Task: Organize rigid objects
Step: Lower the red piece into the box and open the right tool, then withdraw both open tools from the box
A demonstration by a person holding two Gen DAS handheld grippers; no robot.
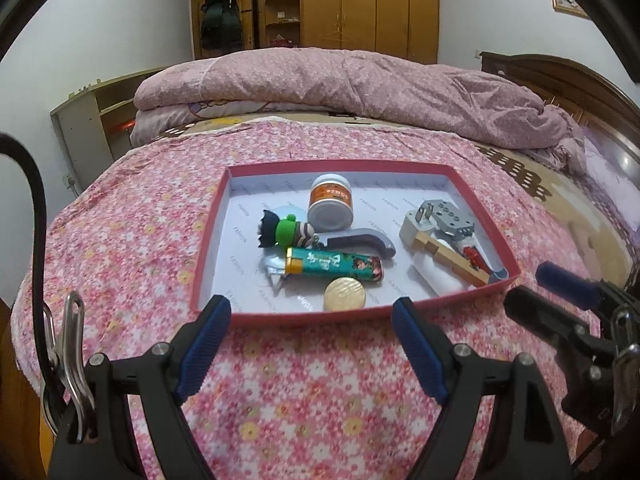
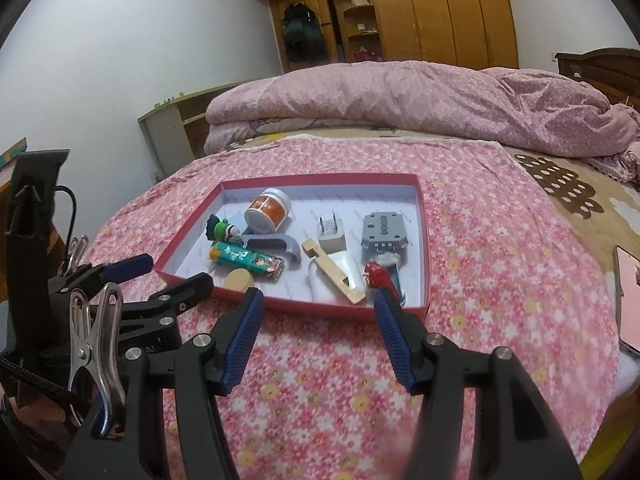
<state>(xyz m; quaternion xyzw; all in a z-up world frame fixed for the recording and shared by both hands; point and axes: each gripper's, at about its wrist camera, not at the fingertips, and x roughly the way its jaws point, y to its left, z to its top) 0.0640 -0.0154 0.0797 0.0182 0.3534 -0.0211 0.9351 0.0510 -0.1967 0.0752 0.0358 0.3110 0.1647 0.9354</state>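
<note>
A red shallow box (image 1: 208,236) (image 2: 423,240) lies on the flowered bedspread. It holds a white jar with an orange label (image 1: 331,205) (image 2: 268,210), a green tube (image 1: 334,266) (image 2: 248,260), a green-headed figurine (image 1: 286,232) (image 2: 222,230), a gold round lid (image 1: 344,294) (image 2: 239,279), a grey curved tool (image 1: 360,242), a white plug (image 1: 416,226) (image 2: 331,234), a grey block (image 1: 454,220) (image 2: 384,232) and a wooden piece (image 2: 334,276). My left gripper (image 1: 312,312) is open and empty before the box's near edge. My right gripper (image 2: 318,300) is open and empty, near the box's near right corner.
A folded pink quilt (image 1: 340,84) lies across the bed behind the box. A wooden wardrobe (image 2: 440,12) stands at the far wall, a low shelf (image 1: 92,120) at the left. A pink phone-like slab (image 2: 628,300) lies at the right on the bed.
</note>
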